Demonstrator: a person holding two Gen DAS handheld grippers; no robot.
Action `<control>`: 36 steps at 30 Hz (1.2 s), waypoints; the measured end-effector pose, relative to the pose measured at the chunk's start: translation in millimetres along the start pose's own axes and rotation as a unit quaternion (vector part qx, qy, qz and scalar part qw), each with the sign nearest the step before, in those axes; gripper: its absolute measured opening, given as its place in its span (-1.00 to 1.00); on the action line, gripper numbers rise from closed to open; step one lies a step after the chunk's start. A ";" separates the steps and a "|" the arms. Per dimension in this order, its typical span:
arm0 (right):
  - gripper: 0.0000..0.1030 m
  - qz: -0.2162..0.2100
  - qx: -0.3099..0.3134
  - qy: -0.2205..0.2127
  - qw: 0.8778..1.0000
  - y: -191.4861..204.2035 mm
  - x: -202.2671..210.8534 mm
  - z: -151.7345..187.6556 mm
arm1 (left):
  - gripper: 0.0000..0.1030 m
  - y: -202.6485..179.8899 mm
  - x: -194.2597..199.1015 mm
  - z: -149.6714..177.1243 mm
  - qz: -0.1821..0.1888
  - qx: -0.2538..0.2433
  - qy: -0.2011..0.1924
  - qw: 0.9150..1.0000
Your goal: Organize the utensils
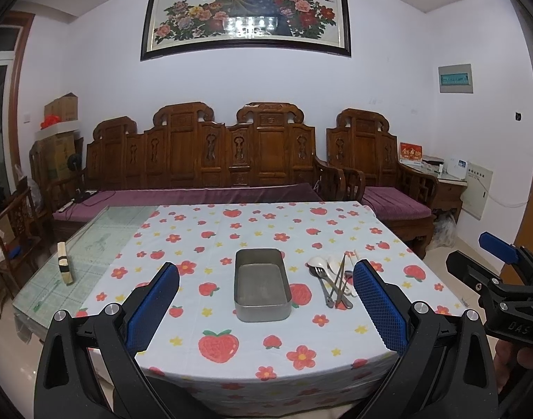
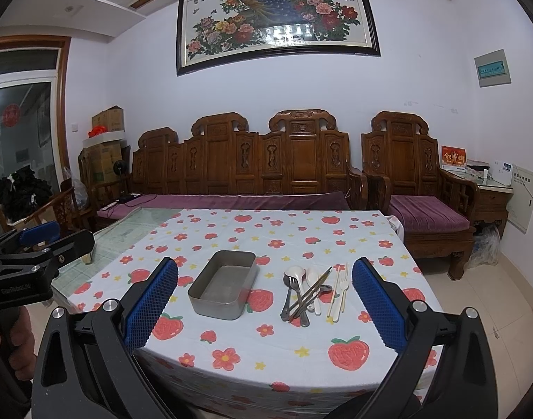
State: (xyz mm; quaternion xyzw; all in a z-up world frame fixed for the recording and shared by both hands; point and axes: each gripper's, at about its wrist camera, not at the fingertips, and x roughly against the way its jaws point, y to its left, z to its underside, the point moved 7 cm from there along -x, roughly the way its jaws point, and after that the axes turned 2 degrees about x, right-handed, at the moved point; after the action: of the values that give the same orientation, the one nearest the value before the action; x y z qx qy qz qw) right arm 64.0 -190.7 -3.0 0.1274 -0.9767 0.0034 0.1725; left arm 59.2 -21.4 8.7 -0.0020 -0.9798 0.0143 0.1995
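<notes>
Left tongs (image 1: 266,300) partly hide utensil pile (image 1: 332,284).

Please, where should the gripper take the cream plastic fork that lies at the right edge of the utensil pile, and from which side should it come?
Grip the cream plastic fork at mid-handle, coming from above with the right gripper, now open. It lies flat on the tablecloth, tines pointing away, at the pile's right edge, so its right side is free. The pale chopsticks lie close on its left, so keep the fingers narrow.

Dull metal, printed cloth, glossy plastic and carved wood

The tin (image 2: 224,288) is matt grey metal; the cloth (image 2: 283,342) on the worktop is smooth printed fabric. The fork (image 2: 290,296) is shiny steel, the white spoon (image 2: 296,272) glossy plastic. Both grippers' pads (image 1: 379,302) are rough, knobbly blue rubber on black plastic. The bench (image 1: 203,150) is polished wood.
</notes>
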 end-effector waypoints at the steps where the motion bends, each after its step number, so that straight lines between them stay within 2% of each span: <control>1: 0.95 0.000 0.000 0.000 1.000 0.0 0.2 0.0 | 0.88 1.0 0.7 1.7 0.000 0.001 -0.001 1.000; 9: 0.95 0.001 0.001 0.002 1.000 -0.3 -1.0 0.9 | 0.88 -1.4 -1.3 6.3 0.006 0.001 0.003 1.000; 16: 0.95 0.001 0.000 0.013 1.000 -1.2 -12.3 4.9 | 0.88 -0.6 -26.9 17.5 0.020 -0.003 0.032 0.999; 27: 0.91 0.014 -0.003 0.037 0.999 -34.1 -72.6 23.7 | 0.88 -2.8 -76.5 38.6 0.037 -0.021 0.067 0.997; 29: 0.82 0.016 -0.004 0.043 0.999 -43.3 -88.2 26.9 | 0.88 -3.4 -88.9 40.4 0.036 -0.025 0.074 0.996; 36: 0.71 0.017 -0.006 0.071 0.997 -71.8 -137.3 38.7 | 0.88 -9.4 -132.5 45.9 0.045 -0.037 0.089 0.994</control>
State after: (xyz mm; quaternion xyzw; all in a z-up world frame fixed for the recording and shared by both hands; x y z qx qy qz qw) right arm 193.6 -228.2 -88.4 0.1088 -0.9640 0.0100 0.2425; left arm 163.2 -33.3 -85.0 -0.0551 -0.9569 -0.0134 0.2849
